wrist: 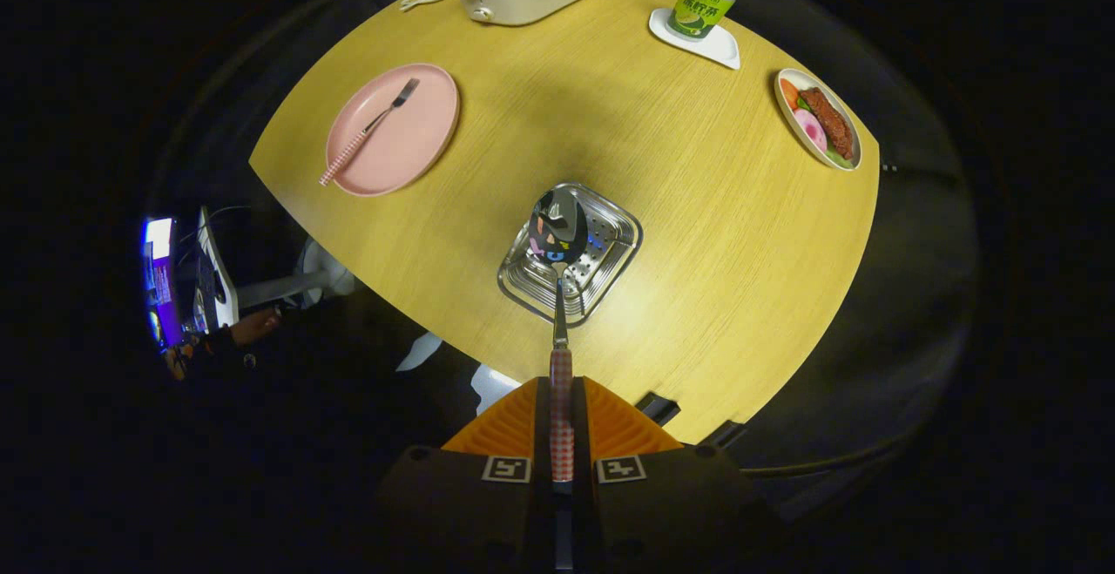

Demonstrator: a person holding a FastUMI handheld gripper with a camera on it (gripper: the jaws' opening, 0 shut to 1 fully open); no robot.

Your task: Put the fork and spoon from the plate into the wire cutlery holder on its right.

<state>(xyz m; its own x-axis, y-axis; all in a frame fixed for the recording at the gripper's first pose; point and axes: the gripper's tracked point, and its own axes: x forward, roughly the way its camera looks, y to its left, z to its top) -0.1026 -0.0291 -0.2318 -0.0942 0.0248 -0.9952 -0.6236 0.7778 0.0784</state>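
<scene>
1. Fingers (562,435) clamped on spoon (558,295) handle — bowl hanging over cutlery holder (571,252).
2. Lower straight, bowl-first, release once inside.
3. Fork (370,130) on pink plate (396,134) — next.

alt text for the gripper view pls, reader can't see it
The claw is shut on the checked handle of a spoon, its bowl hanging over a metal cutlery holder on a yellow table. Beyond it to the left, a fork lies on a pink plate.
</scene>
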